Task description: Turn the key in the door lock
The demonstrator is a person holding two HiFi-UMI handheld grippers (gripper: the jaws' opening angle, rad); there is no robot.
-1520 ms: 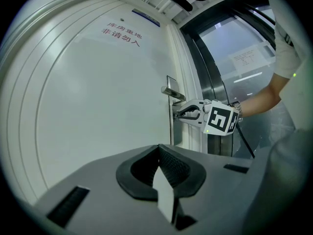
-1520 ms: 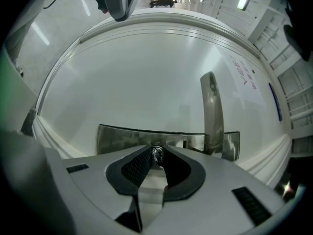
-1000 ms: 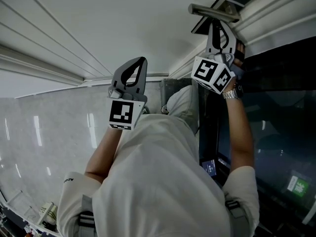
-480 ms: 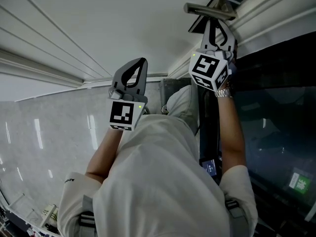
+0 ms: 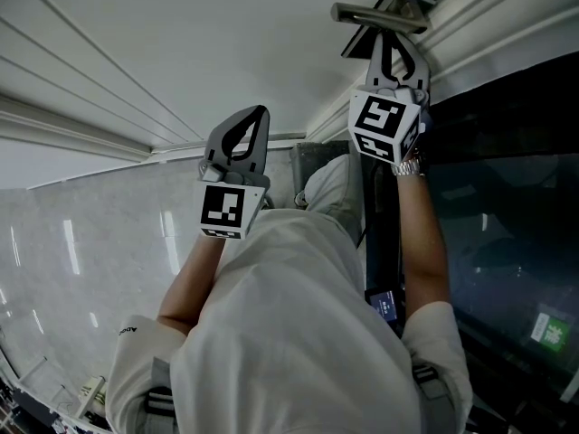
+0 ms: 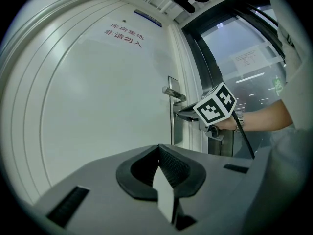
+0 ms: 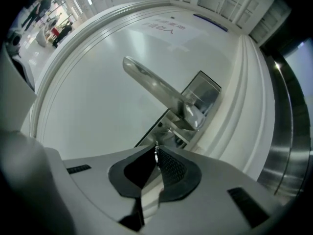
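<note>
R fingers (image 7: pixel 171 168) closing on key (image 7: pixel 156 149), lever handle (image 7: pixel 156 89) close above

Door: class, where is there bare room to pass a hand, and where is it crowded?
Free: the plain white door panel between the red sign and the left gripper, left of the lock plate. Crowded: under the handle, where the right gripper, whose jaws have just been closing, pinches the key.

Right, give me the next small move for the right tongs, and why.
Probably roll the right tongs about their own axis to turn the key. Their jaws have just been closing and now pinch the key, seated in the lock plate below the lever handle.
</note>
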